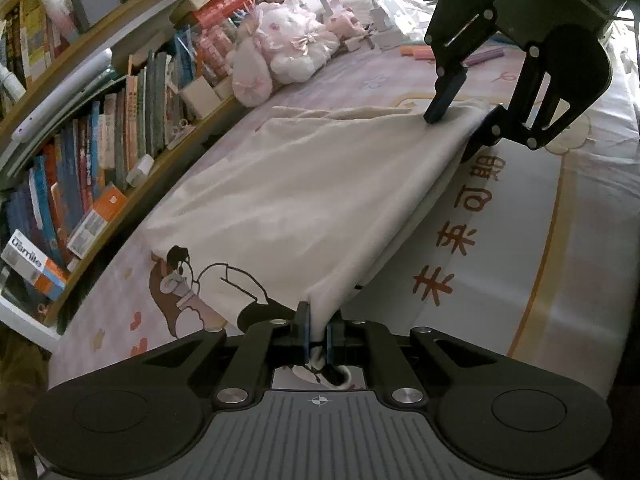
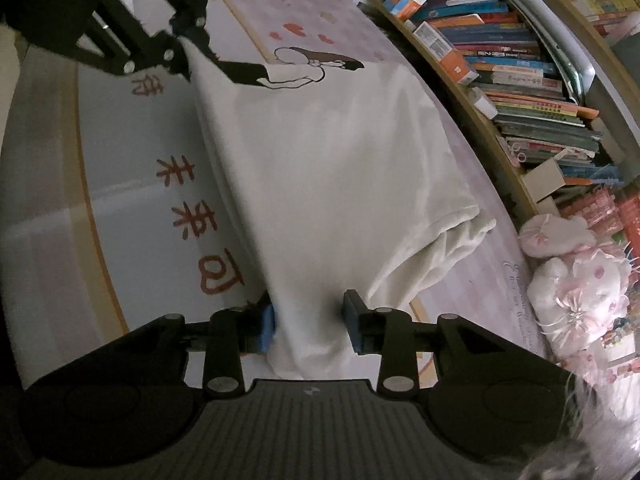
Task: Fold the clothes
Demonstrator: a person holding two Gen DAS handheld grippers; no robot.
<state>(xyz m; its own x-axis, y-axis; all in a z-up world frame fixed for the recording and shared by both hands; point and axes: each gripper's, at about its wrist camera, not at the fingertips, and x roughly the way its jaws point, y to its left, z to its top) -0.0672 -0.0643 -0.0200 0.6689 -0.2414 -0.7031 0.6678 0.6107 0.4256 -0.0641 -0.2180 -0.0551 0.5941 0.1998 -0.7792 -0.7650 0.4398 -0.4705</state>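
Left wrist view: the left gripper [image 1: 317, 334] has its jaws nearly together, pinching a bunched corner of the cream T-shirt [image 1: 288, 200], and the cloth rises out of the pinch in a taut ridge. The shirt's long axis runs straight away from these jaws toward the right gripper [image 1: 460, 128] at the far end. That gripper's jaws stand apart, one fingertip pressed onto the top of the cloth and the other just past the shirt's right edge. The edge between the two grippers hangs lifted off the printed bedsheet [image 1: 520, 240], while the opposite edge lies flat on the bed along the side nearest the bookshelf [image 1: 80, 152].

Right wrist view: the right gripper [image 2: 310, 328] is spread wide, and the shirt end [image 2: 312, 320] passes between its blue pads; it touches the left pad, and the right pad appears to stand clear. Whether this counts as a hold is doubtful; it looks loose. The left gripper [image 2: 182, 54] is at the far end of the T-shirt [image 2: 320, 160], shut on the corner by the cartoon print [image 2: 304, 66]. A sleeve [image 2: 448, 240] trails toward the plush toys [image 2: 576, 280].

Any coming fold seems to turn on this lifted long edge travelling sideways toward the bookshelf side.
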